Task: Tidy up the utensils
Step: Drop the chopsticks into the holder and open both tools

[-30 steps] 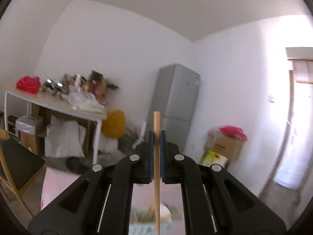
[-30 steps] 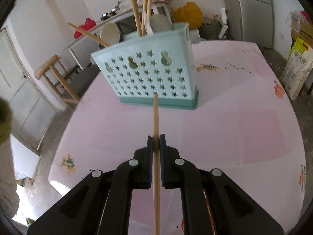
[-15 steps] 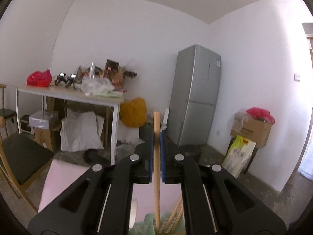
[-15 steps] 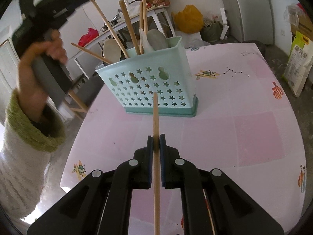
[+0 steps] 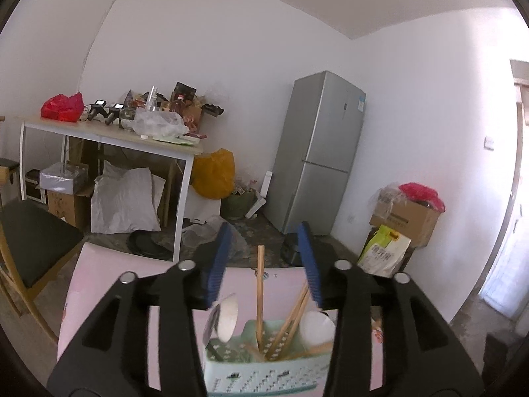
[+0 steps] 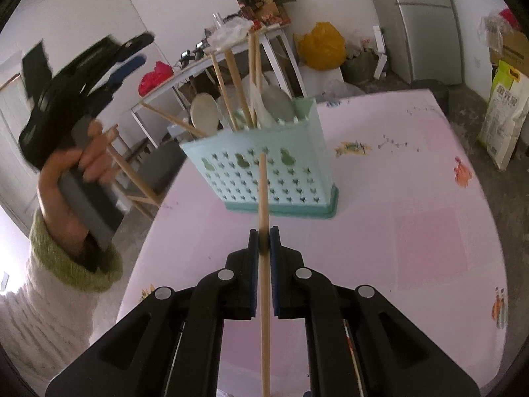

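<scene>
White walls are closing in a cluttered room, with a grey fridge [image 5: 322, 152] standing in the corner and a side table [image 5: 109, 134] piled with bags along the wall. Nearer, a pink table [image 6: 413, 225] is carrying a mint-green utensil basket [image 6: 284, 172] with star cut-outs, already bristling with wooden sticks and spoons [image 6: 203, 115].

Over the basket, the left gripper [image 5: 264, 258] is hovering with its jaws opening; a wooden stick [image 5: 260, 294] is standing upright between the blue pads [image 5: 218, 264] without touching either, its lower end down inside the basket. From the other side, a hand [image 6: 71, 178] in a green-cuffed sleeve is gripping that tool's handle.

The right gripper [image 6: 264, 241] is clenching a second wooden stick [image 6: 263, 198], which is running straight out past the fingertips toward the basket's front wall, above the tabletop.
</scene>
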